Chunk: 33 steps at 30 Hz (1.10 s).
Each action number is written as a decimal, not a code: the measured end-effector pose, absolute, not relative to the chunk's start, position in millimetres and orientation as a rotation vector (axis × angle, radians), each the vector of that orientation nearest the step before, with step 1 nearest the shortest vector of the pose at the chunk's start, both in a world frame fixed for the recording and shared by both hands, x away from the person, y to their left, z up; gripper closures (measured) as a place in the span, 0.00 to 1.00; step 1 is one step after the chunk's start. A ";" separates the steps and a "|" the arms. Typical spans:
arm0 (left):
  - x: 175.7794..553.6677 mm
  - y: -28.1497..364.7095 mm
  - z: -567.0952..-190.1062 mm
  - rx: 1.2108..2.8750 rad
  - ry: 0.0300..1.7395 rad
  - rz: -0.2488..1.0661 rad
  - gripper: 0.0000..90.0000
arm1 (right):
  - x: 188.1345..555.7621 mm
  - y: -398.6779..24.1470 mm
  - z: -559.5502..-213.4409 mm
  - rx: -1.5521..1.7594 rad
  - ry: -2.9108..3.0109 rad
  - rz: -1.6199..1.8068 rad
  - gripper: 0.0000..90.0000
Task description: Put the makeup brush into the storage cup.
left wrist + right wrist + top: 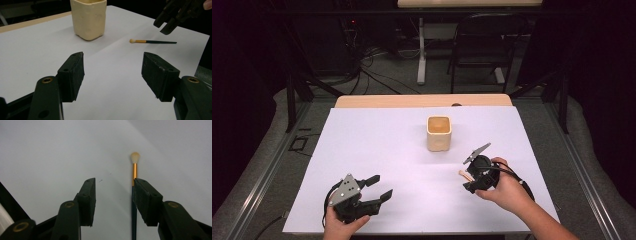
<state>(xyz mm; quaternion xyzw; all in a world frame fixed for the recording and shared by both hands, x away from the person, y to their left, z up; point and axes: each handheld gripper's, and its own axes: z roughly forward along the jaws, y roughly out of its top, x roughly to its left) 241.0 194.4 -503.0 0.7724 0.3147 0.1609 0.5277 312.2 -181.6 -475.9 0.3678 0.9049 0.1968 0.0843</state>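
A thin paintbrush (134, 170) with a pale tip, gold ferrule and dark green handle lies flat on the white table top (377, 140). My right gripper (114, 186) hangs just over it, open; the handle runs under the inner edge of the right-hand jaw and no pad presses it. In the high view the brush (463, 174) pokes out left of the right gripper (472, 182). A cream square cup (438, 132) stands upright at mid-table. My left gripper (382, 186) rests open near the front left, facing the cup (88, 18) and brush (152, 41), with nothing between its jaws.
The white sheet covers a wooden table whose far edge (422, 101) shows behind the cup. A black folding chair (484, 45) and cables stand on the floor beyond. The right gripper (166, 23) hangs above the brush handle in the left gripper view.
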 end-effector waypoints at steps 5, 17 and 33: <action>240.8 194.4 -503.0 1.847 0.752 0.384 0.39 | 314.7 -181.2 -477.2 1.105 2.707 0.568 0.59; 240.9 194.3 -503.2 1.848 0.752 0.383 0.39 | 326.0 -180.2 -480.2 1.130 2.745 0.501 0.63; 241.3 194.0 -504.2 1.854 0.755 0.384 0.39 | 343.3 -173.5 -487.5 1.107 2.784 0.371 0.68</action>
